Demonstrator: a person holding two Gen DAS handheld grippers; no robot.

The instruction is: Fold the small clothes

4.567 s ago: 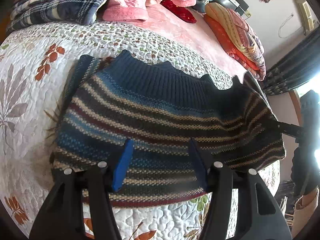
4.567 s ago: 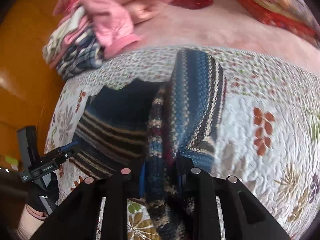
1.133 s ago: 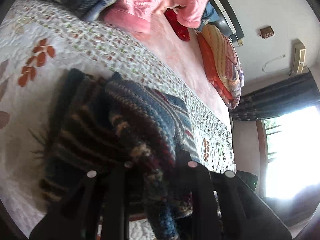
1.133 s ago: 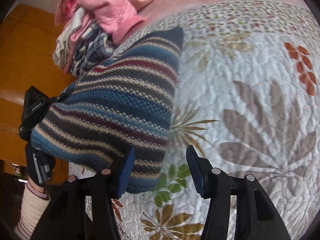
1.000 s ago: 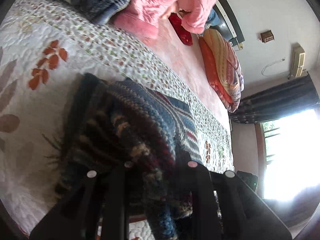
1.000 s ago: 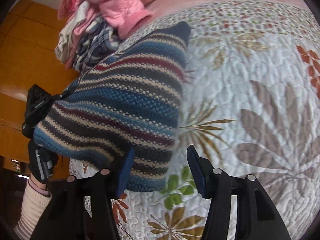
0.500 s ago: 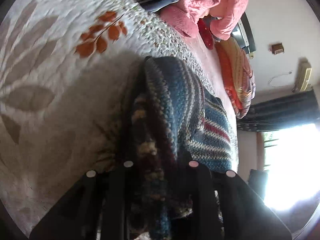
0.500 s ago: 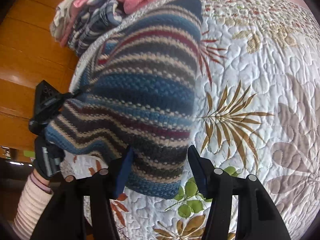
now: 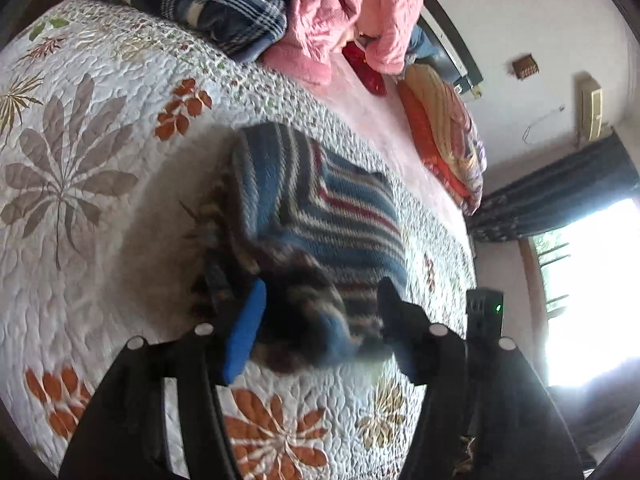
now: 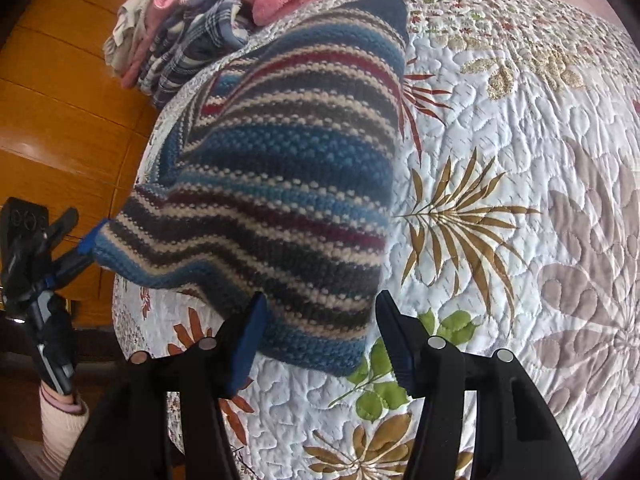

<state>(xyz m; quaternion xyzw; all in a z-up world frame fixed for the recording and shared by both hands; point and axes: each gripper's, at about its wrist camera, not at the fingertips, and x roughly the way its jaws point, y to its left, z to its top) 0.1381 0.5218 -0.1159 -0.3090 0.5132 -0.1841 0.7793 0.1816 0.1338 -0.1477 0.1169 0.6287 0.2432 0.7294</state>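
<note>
A folded striped knit sweater [image 10: 280, 184], banded in blue, charcoal, cream and dark red, lies on a white quilted bedspread [image 10: 520, 160] printed with leaf and flower motifs, near the edge of the bed. The right claw [image 10: 320, 334] hangs over the sweater's near hem with its blue-padded fingers [image 10: 246, 344] spread wide and nothing gripped between them; the hem shows in the gap. In the left wrist view the left claw [image 9: 320, 328] is likewise released, fingers parted either side of a blurred, bunched corner of the sweater [image 9: 320, 216] that sits between them without being pinched. Seen from the right wrist camera, the left claw [image 10: 86, 246] points at the sweater's far corner, which stands slightly raised off the bedspread, and whether the blue tip touches the knit cannot be told; a hand in a dark glove [image 10: 52, 344] with a pale ribbed cuff holds that tool beside an orange wooden panel [image 10: 60, 100]. At the back of the bed lies a heap of unfolded clothes: a navy plaid garment [image 9: 192, 4] and a pink padded garment [image 9: 356, 12]. A folded orange patterned quilt [image 9: 444, 132] rests further along, near dark curtains [image 9: 560, 188] and a bright window [image 9: 592, 288].
</note>
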